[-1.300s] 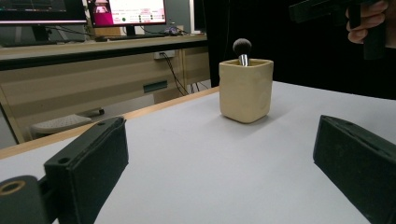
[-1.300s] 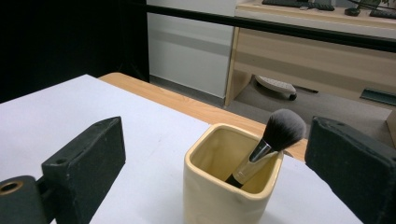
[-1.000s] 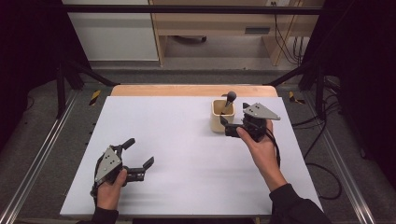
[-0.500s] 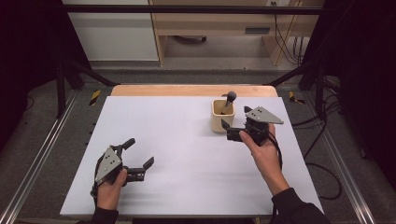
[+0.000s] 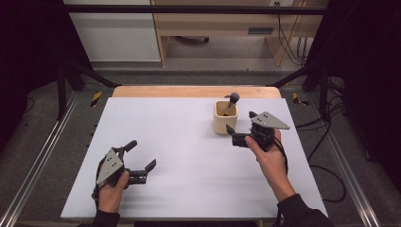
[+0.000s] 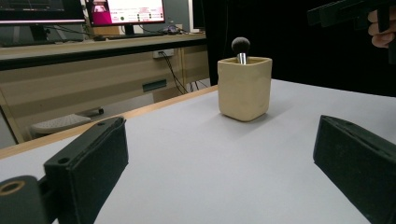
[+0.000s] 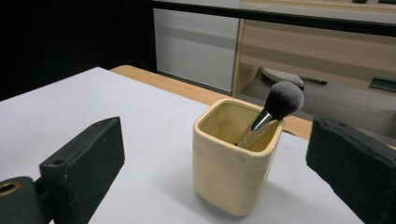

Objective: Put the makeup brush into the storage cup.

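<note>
Brush (image 5: pixel 231 101) stands in cup (image 5: pixel 224 117); right gripper (image 5: pixel 240 127) just beside it, jaws apart.

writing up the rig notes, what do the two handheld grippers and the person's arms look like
Both the left gripper and the right gripper are black, each with two blocky, flat-faced jaws and a grey three-cornered plate on top. A black cable trails from the right one along the forearm. The person wears dark long sleeves, seen at both wrists.
</note>
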A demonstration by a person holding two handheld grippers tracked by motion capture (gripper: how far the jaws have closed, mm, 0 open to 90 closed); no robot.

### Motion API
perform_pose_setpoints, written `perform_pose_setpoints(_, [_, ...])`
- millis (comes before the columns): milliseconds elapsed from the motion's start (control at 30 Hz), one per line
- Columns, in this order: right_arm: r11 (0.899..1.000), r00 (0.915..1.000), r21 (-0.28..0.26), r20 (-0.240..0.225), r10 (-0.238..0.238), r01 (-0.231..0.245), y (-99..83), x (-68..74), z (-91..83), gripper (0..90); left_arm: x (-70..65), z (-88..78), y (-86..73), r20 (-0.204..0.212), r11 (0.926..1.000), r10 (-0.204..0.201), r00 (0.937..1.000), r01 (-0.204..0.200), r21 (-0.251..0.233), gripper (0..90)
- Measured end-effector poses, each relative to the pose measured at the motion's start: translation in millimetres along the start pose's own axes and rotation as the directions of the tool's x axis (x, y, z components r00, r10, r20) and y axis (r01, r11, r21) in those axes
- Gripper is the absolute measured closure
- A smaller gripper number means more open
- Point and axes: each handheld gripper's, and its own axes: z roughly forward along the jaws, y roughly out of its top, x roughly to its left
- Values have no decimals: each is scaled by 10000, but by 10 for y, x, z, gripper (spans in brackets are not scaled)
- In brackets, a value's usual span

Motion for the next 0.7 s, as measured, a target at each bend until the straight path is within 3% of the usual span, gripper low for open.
perform_pose_setpoints(700, [9998,9998,18,25,190,-190,-54,-94,-253,36,-14,1,-3,91,10000,31,10000,-31,59,26])
